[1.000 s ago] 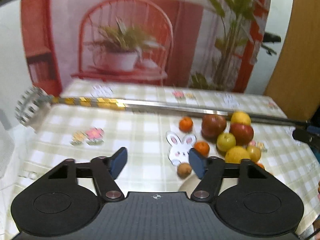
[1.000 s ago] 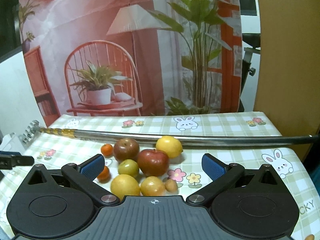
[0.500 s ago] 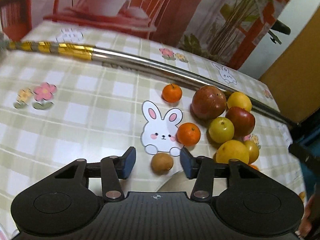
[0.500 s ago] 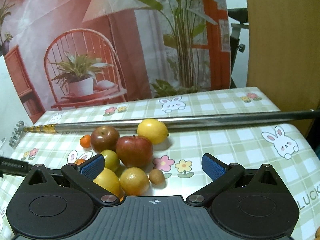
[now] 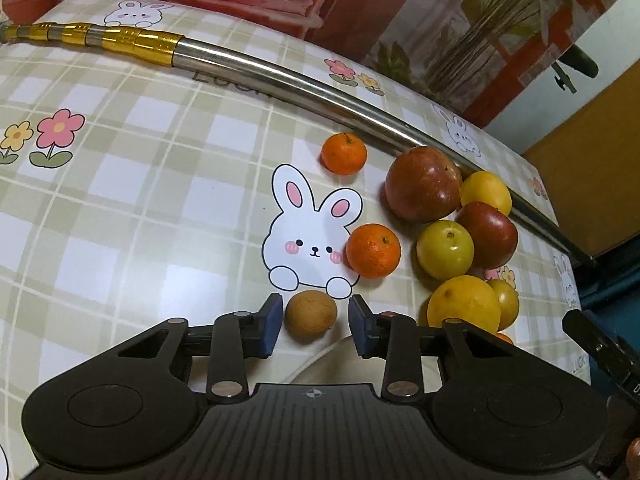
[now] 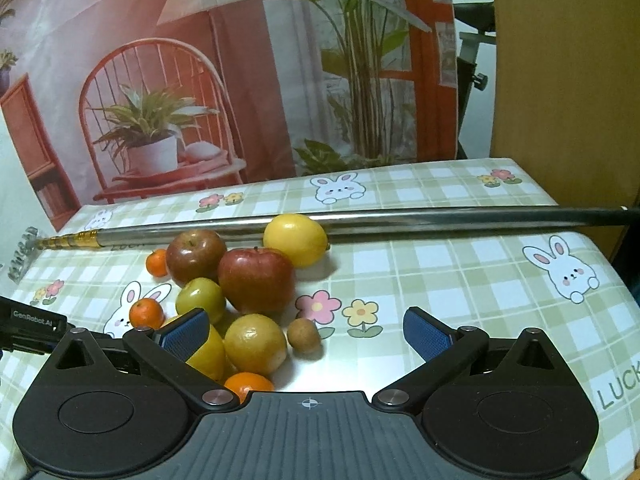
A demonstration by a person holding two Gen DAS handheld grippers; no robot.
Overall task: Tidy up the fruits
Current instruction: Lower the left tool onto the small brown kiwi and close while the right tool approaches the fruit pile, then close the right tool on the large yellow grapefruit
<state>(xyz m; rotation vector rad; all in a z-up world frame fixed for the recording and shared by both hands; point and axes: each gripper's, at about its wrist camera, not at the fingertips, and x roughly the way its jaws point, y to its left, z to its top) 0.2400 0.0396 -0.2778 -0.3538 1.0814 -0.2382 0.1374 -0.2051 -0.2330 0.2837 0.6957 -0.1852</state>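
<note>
Between the blue pads of our left gripper (image 5: 311,326) sits a small brown fruit (image 5: 311,315), the jaws narrowed around it with a sliver of space on each side, so we cannot say they touch it. It rests on the checked tablecloth (image 5: 140,200), just below a printed white rabbit (image 5: 308,240). Beside the rabbit's cheek lies a small orange (image 5: 373,251), and a second small orange (image 5: 344,153) sits farther back near the long metal pole (image 5: 280,76) that crosses the table. To the right we see the main cluster: a large reddish apple (image 5: 423,184) against the pole, a yellow lemon (image 5: 486,193), a dark red apple (image 5: 490,234), a yellow-green fruit (image 5: 445,249) and a big yellow citrus (image 5: 464,306) nearest us. Our right gripper (image 6: 306,332) hangs wide open, holding nothing, above that same cluster; another small brown fruit (image 6: 304,333) lies between its spread pads, well apart from both, next to a yellow-orange citrus (image 6: 255,344).
</note>
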